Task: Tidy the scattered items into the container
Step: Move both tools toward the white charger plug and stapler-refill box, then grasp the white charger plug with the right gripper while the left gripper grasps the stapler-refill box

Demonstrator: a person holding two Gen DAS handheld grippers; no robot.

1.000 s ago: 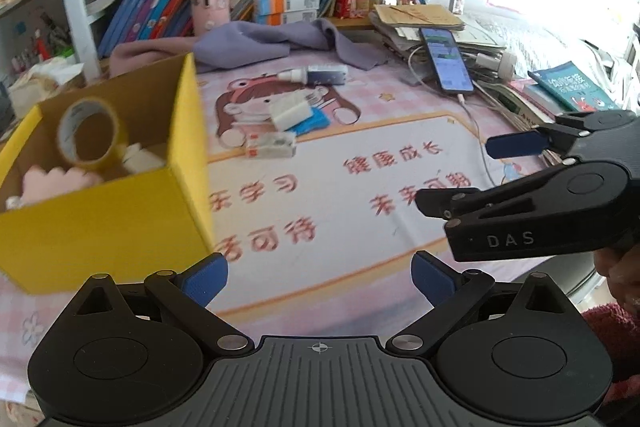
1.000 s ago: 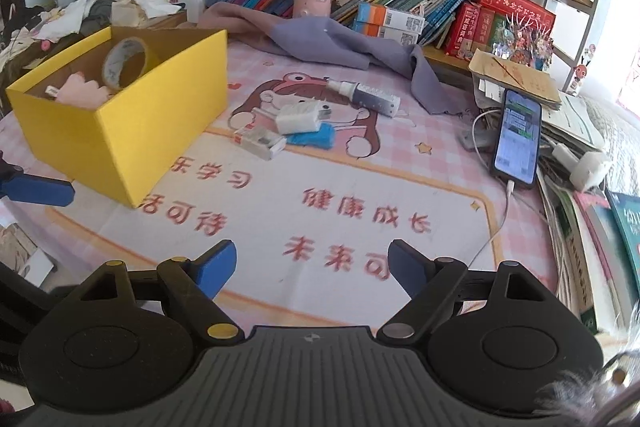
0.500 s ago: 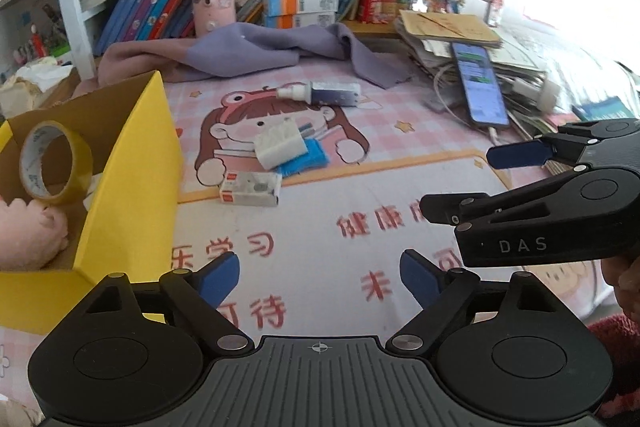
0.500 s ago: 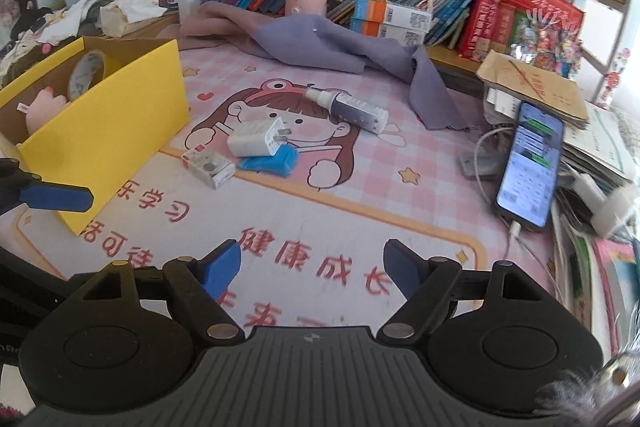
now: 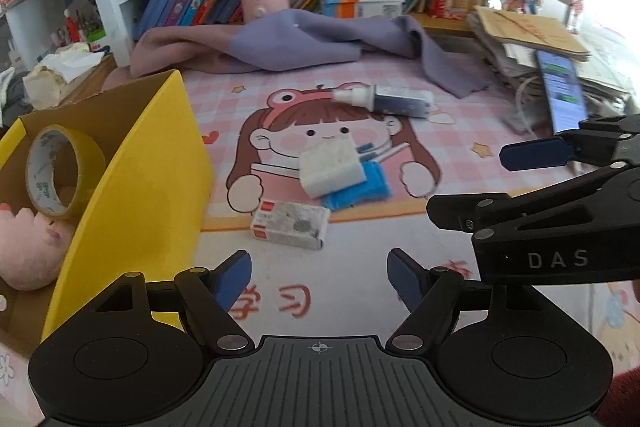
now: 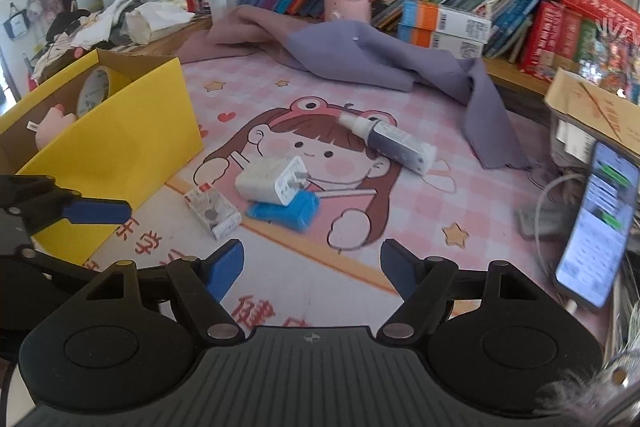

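Both claws have advanced toward the scattered items, which now sit larger and nearer the frame centre than half a second ago. The tabletop carries a pink cartoon mat. The yellow box fills the left of the left wrist view, holding a tape roll and a pink plush toy. At centre lie a spray bottle, a white charger resting on a blue item, and a small white box just beside them. The left claw is spread, gripping nothing. The right claw is likewise spread and empty.
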